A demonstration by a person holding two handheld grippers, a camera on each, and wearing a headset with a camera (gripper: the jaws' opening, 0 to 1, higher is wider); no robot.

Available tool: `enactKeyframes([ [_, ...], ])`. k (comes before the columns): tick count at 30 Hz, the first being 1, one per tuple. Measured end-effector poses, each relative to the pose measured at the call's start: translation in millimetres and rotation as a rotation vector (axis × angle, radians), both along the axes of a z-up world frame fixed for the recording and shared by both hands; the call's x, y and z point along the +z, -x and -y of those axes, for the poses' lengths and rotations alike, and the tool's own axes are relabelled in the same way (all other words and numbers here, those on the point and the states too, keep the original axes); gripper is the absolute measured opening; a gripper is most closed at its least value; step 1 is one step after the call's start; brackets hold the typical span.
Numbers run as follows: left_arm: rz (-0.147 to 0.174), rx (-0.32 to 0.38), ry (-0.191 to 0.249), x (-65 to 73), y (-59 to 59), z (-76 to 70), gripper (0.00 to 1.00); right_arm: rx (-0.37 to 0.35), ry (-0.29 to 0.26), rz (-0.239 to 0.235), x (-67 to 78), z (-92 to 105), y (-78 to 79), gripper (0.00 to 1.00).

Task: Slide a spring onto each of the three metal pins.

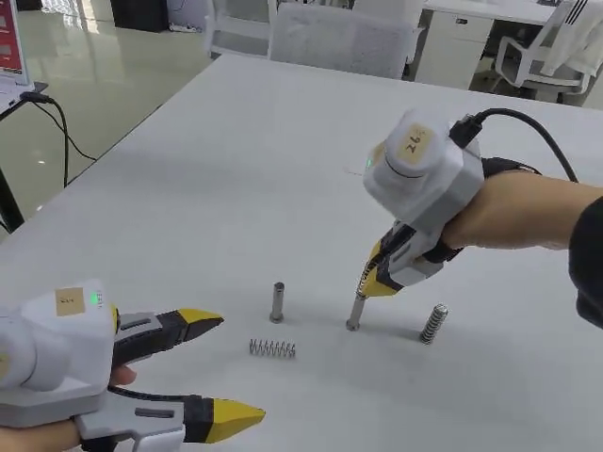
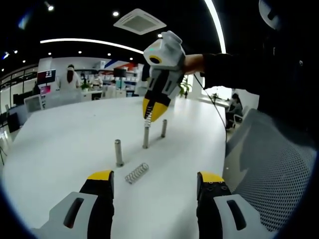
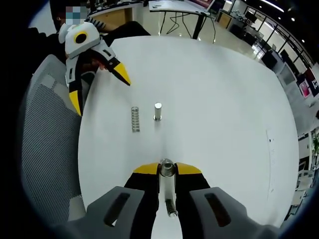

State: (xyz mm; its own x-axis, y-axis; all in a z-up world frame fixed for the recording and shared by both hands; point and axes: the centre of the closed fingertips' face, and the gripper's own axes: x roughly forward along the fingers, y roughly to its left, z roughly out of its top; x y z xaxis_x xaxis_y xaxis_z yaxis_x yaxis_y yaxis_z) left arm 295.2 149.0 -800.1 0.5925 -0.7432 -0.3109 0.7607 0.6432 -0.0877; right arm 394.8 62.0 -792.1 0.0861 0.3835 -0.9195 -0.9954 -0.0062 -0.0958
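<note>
Spring (image 1: 366, 274) is pinched in our right gripper (image 1: 375, 285), axis near vertical, lower end at the top of the middle pin (image 1: 355, 313) directly below the tips, so we judge the next move is straight down. Our left gripper (image 1: 236, 365) is wide and empty, with the loose spring (image 1: 272, 348) flat just ahead of it, near the bare pin (image 1: 277, 301).
</note>
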Motion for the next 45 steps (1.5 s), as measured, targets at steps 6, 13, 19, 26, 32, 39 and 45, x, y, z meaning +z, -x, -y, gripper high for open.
enactKeyframes([
  [6, -0.001, 0.001, 0.001, -0.7, -1.1, -1.3, 0.62, -0.003, 0.008, -0.008, -4.4, -0.9, -0.1, 0.08],
  [13, -0.003, -0.001, 0.001, -1.9, -2.1, -1.6, 0.62, -0.013, 0.023, -0.026, -15.8, -0.5, -1.1, 0.08],
  [19, -0.003, -0.002, 0.0, -2.2, -3.8, -1.0, 0.62, -0.021, 0.033, -0.044, -27.5, -0.5, -2.9, 0.08],
  [26, -0.005, -0.004, -0.002, -3.3, -4.7, -1.1, 0.61, -0.036, 0.041, -0.061, -41.2, 1.1, -3.6, 0.08],
  [32, -0.007, -0.006, -0.005, -3.6, -5.1, 0.4, 0.61, -0.048, 0.052, -0.069, -51.0, 3.1, -5.6, 0.08],
  [39, -0.006, -0.004, -0.004, -3.1, -5.6, 0.5, 0.61, -0.053, 0.064, -0.07, -58.5, 4.5, -6.5, 0.08],
  [45, -0.008, -0.004, -0.004, -3.7, -5.2, 0.1, 0.61, -0.06, 0.06, -0.072, -57.4, 4.5, -7.0, 0.09],
])
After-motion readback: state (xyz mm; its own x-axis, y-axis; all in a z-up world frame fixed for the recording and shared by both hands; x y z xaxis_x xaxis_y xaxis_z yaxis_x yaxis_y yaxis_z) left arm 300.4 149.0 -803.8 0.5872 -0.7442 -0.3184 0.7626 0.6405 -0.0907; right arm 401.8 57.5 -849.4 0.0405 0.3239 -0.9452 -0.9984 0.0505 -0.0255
